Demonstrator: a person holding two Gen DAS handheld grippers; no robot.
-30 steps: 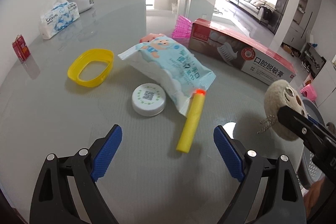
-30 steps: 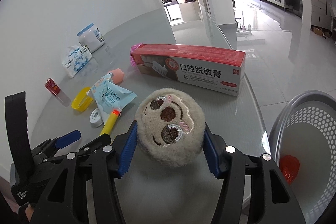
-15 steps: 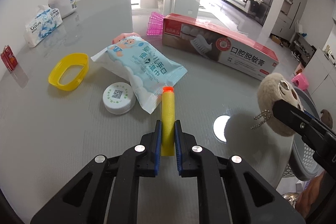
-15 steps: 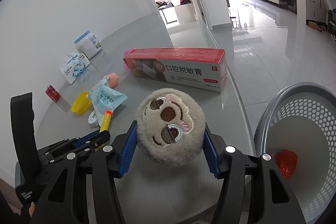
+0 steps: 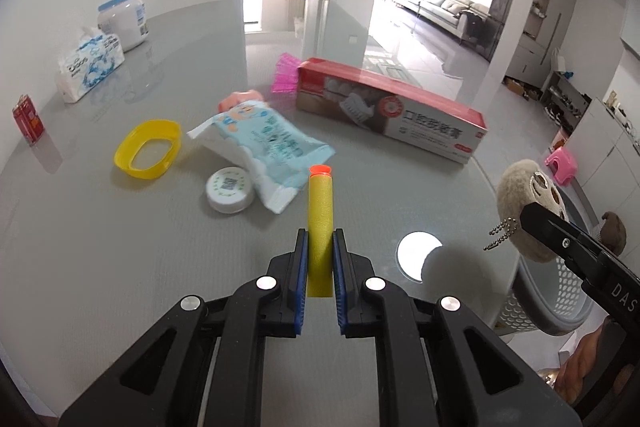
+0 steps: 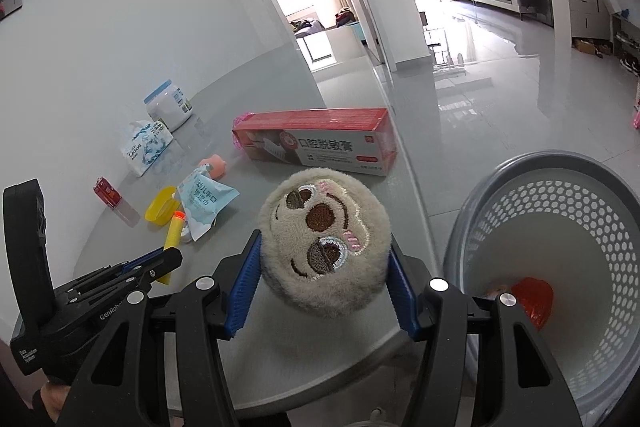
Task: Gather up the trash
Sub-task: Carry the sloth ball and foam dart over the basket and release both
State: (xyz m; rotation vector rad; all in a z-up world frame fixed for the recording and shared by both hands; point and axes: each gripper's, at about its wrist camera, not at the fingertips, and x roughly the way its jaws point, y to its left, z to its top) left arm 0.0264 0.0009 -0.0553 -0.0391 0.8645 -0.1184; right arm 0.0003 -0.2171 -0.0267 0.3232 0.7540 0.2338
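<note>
My left gripper (image 5: 320,247) is shut on a yellow foam dart (image 5: 319,215) with an orange tip, held a little above the grey table (image 5: 120,267). The dart (image 6: 173,231) and the left gripper (image 6: 160,259) also show at the lower left of the right wrist view. My right gripper (image 6: 325,247) is shut on a round beige plush sloth head (image 6: 324,243), held over the table's edge; the plush (image 5: 528,207) hangs at the right of the left wrist view. A grey perforated basket (image 6: 568,211) stands below the table at the right, with a red object (image 6: 532,297) inside.
On the table lie a blue wet-wipes pack (image 5: 264,143), a white round lid (image 5: 230,189), a yellow oval ring (image 5: 146,149), a long red toothpaste box (image 5: 392,111), a pink comb-like piece (image 5: 284,79), a tissue pack (image 5: 88,67), a white jar (image 5: 124,21) and a small red carton (image 5: 28,117).
The left gripper closed on the yellow dart and lifted it off the table. The right gripper carried the plush toward the basket, which now fills more of its view.
</note>
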